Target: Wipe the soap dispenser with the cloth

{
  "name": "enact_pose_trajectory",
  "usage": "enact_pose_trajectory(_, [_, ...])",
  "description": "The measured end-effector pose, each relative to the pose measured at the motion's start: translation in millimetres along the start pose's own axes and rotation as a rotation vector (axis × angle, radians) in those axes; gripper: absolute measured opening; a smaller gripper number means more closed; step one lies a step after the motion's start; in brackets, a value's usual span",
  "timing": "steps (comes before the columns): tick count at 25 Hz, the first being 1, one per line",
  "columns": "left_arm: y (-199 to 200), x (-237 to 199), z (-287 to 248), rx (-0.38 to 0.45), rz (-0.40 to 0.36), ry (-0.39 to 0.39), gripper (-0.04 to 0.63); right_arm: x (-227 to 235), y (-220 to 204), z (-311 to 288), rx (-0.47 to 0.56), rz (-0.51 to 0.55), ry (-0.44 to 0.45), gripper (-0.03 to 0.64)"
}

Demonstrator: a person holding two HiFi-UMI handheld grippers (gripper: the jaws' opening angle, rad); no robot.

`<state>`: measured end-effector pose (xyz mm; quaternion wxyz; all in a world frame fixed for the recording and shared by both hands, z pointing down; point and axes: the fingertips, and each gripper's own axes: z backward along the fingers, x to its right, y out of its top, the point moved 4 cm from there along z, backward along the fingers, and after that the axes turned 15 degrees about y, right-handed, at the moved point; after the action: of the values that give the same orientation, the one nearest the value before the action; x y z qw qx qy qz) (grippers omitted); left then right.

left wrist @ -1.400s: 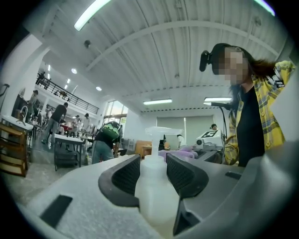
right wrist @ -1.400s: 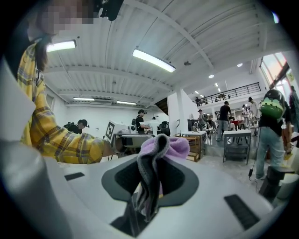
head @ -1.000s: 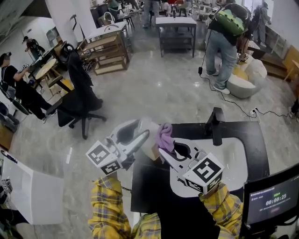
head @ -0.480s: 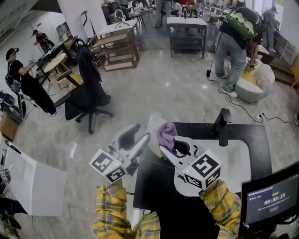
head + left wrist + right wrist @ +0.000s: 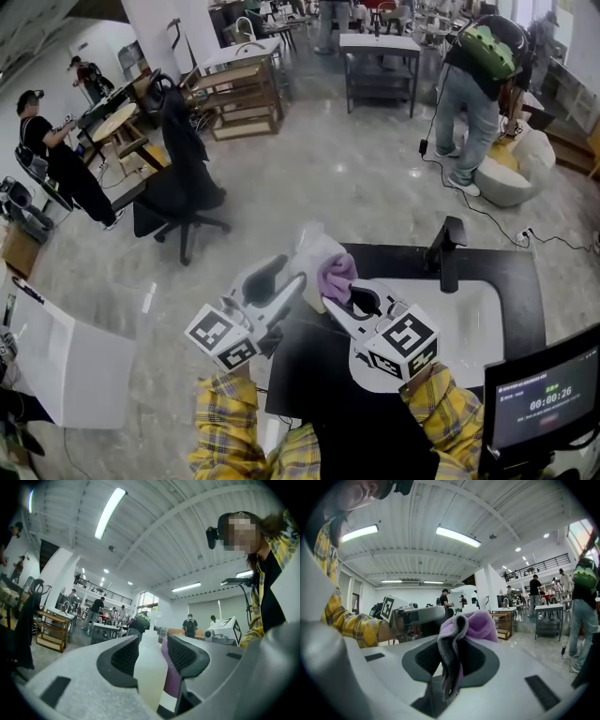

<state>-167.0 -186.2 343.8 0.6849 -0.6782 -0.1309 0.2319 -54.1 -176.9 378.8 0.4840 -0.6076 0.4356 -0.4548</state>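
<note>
Since your left gripper (image 5: pixel 151 649) is clamped on the translucent white plastic soap dispenser (image 5: pixel 150 670) mid-air and your right gripper (image 5: pixel 452 660) pinches the purple fabric cloth (image 5: pixel 476 625) right beside it, you're probably mid-wipe; next, rub down its side.

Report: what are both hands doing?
Left hand-held gripper shut on translucent plastic soap dispenser. Right hand-held gripper shut on purple cloth, against dispenser. Nothing blocking.

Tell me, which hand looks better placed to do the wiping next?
Right, probably. The right gripper is clamped on the purple cloth, which sits right beside the soap dispenser. The left gripper is busy gripping that dispenser, so it can only steady it.
</note>
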Motion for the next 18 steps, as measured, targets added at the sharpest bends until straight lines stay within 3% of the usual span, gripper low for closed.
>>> enact_pose_trajectory(18, [-1.4,2.2,19.0,0.000,0.012,0.043,0.167,1.9,-79.6,-11.1,-0.117,-0.167,0.007,0.080])
